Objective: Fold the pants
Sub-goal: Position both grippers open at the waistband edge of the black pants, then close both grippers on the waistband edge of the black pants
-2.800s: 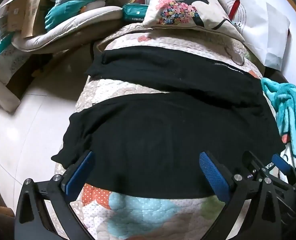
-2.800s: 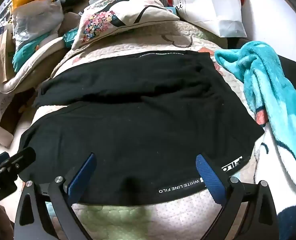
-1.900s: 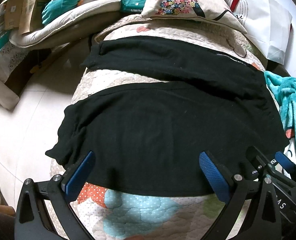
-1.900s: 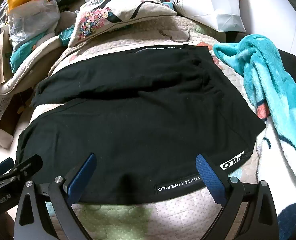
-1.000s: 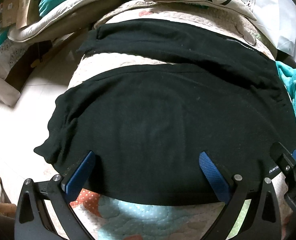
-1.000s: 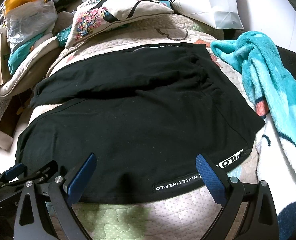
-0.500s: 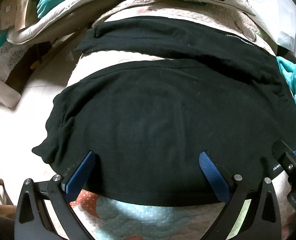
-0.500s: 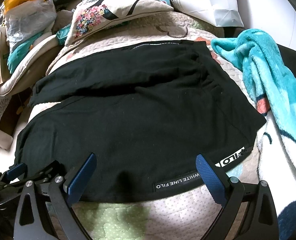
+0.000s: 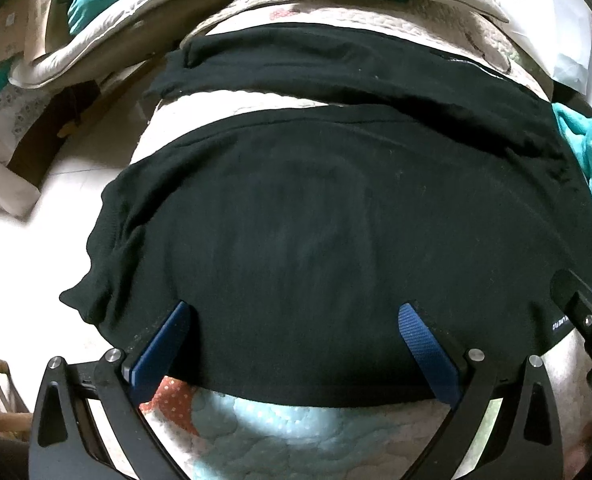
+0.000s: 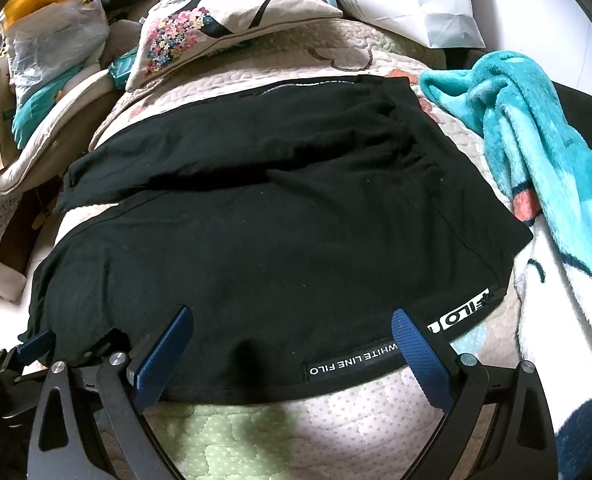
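Black pants (image 9: pixel 336 220) seemingly under both spread claws (image 9: pixel 296 328).

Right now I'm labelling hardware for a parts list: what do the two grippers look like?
The left gripper and right gripper look identical: black angular frames with triangular cut-outs and silver round bolts. Each finger carries a blue, finely textured pad. No cables, sleeves or hands show.

Both wrist cameras are looking down close over the bed's (image 9: pixel 296 432) near edge, sharing the black pants (image 9: pixel 336 220) (image 10: pixel 276 220) and pillow (image 10: pixel 216 20).
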A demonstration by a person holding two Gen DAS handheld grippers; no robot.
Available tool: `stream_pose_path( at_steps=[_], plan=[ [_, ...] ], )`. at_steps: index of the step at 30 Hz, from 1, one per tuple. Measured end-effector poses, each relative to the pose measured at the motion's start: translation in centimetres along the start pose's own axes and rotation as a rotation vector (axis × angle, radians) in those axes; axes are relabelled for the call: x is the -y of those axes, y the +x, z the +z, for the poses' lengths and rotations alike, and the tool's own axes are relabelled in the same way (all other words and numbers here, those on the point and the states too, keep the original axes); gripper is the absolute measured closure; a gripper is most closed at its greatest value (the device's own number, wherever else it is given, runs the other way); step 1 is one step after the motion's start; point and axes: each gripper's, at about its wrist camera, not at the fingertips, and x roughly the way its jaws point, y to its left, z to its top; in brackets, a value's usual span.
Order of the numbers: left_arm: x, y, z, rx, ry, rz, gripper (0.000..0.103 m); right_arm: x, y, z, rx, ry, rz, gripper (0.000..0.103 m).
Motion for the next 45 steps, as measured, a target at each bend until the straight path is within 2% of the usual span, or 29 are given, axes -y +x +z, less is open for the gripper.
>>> stream_pose_path(
  at_steps=[5, 10, 13, 15, 17, 19, 22, 27, 30, 33, 39, 42, 45],
  plan=[
    [0.2, -0.4, -0.5, -0.001, 0.028, 0.004, 0.0, 0.0, -0.5, -0.2, 0.01, -0.004, 0.004, 0.002],
    [-0.4, -1.8, -1.0, 0.009, 0.014, -0.038, 0.001, 0.1, -1.6, -0.1, 0.05, -0.009, -0.001, 0.002],
    [-1.5, -3.4, -1.0, 0.032, -0.014, -0.086, 0.018, 0.6, -2.3, 0.1, 0.062, 0.007, 0.006, 0.002],
    [-2.7, -4.4, -0.5, 0.018, -0.05, -0.141, 0.039, 1.1, -2.7, 0.4, 0.062, 0.025, 0.015, 0.002],
    [-4.1, -5.1, 0.7, -0.001, -0.104, -0.193, 0.048, 1.6, -3.5, 1.0, 0.053, 0.049, 0.039, 0.002],
    [-5.6, -5.7, 2.2, 0.003, -0.148, -0.225, 0.048, 2.2, -4.6, 2.4, 0.04, 0.069, 0.09, 0.002],
    [-7.7, -6.6, 4.9, 0.056, -0.161, -0.19, 0.048, 3.0, -6.5, 5.5, 0.055, 0.046, 0.14, 0.002],
    [-9.1, -6.1, 10.5, 0.12, -0.12, -0.117, 0.048, 3.7, -6.8, 10.5, 0.099, -0.045, 0.078, 0.002],
    [-9.4, -4.9, 13.6, 0.152, -0.077, -0.102, 0.047, 4.3, -4.4, 13.6, 0.078, -0.096, 0.04, 0.002],
    [-10.0, -3.1, 16.5, 0.16, -0.032, -0.128, 0.047, 4.8, -0.9, 16.5, 0.017, -0.128, 0.06, 0.002],
    [-10.5, 2.3, 22.0, 0.118, 0.098, -0.124, 0.047, 3.7, 6.2, 21.6, -0.055, -0.247, 0.091, 0.002],
    [-11.0, 5.6, 24.0, 0.069, 0.114, -0.162, 0.047, 2.6, 9.6, 23.8, -0.07, -0.3, 0.097, 0.003],
    [-11.3, 8.3, 25.9, 0.057, 0.115, -0.169, 0.047, 1.5, 12.7, 25.3, -0.093, -0.355, 0.108, 0.003]
  ],
)
